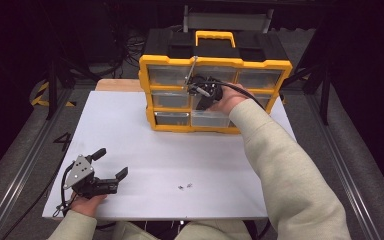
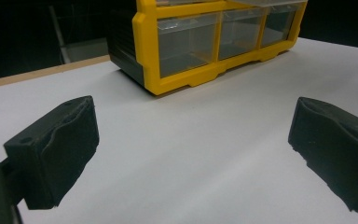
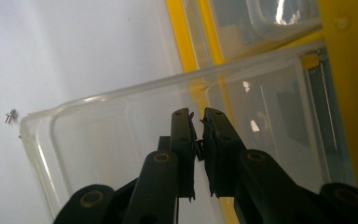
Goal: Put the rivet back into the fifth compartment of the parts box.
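Note:
A yellow and black organizer (image 1: 215, 62) with clear drawers stands at the far middle of the white table (image 1: 130, 130). My right gripper (image 1: 201, 104) is at its front, pointing down at the lower drawers. In the right gripper view its jaws (image 3: 196, 114) are shut, hanging over a clear drawer (image 3: 98, 100) that is pulled out of the yellow frame; I cannot tell whether anything tiny is pinched. My left gripper (image 1: 113, 162) rests on the table at the near left, open and empty, and its jaws (image 2: 191, 135) face the organizer (image 2: 205, 42).
A few tiny metal screws (image 1: 185, 186) lie on the table near the front edge, and one screw (image 3: 11, 115) lies beyond the drawer's corner. The right forearm in a beige sleeve (image 1: 280, 165) crosses the table's right half. Dark floor and cables surround the table.

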A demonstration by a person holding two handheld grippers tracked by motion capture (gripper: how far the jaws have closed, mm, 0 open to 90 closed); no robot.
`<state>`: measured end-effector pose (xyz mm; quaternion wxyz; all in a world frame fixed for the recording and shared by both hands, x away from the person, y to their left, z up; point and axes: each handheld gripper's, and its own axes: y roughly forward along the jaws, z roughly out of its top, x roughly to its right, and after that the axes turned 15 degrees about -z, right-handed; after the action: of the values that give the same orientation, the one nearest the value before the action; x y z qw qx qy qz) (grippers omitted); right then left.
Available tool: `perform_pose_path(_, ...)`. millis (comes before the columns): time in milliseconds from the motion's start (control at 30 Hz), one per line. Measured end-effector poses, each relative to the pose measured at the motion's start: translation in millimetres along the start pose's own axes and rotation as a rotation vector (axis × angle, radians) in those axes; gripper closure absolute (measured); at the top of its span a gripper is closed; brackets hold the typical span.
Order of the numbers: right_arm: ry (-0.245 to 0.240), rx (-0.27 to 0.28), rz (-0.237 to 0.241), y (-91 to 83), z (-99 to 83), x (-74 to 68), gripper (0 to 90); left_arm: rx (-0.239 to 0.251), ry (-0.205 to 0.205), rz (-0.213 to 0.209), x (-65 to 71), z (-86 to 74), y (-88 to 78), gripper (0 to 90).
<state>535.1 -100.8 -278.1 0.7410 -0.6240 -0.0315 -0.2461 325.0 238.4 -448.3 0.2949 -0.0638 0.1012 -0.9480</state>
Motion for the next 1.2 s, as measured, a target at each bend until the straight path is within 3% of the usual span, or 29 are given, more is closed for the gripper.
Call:
perform_pose_path(367, 0.017, 0.018, -0.009, -7.6, -2.6, 0.0, 75.4, 0.005, -0.006, 0.001, -0.4, -0.3, 0.2, 2.6)
perform_pose_path(533, 0.019, 0.058, -0.031, -23.8, -6.3, -2.2, 74.7, 0.003, -0.005, 0.002, -0.4, -0.2, 0.6, 2.6)
perform_pose_path(733, 0.019, 0.128, -0.098, -54.3, -13.3, -9.2, 71.6, 0.006, -0.004, 0.001, -1.2, -0.4, 2.3, 2.6)
perform_pose_path(767, 0.025, 0.166, -0.11, -66.9, -16.1, -15.7, 66.2, -0.003, -0.008, -0.003, -1.5, -0.1, 2.5, 2.6)
perform_pose_path(933, 0.004, 0.222, -0.103, -82.1, -17.7, -33.3, 59.0, 0.001, -0.009, -0.003, -1.4, -0.3, 3.7, 2.6)
perform_pose_path(1067, -0.007, 0.236, -0.1, -85.0, -17.6, -46.6, 51.7, 0.001, -0.011, -0.001, -1.2, -0.2, 3.0, 2.6)
perform_pose_path(1200, -0.019, 0.256, -0.089, -82.5, -19.3, -62.8, 33.4, 0.004, -0.011, 0.001, -1.0, -0.3, 2.7, 2.6)
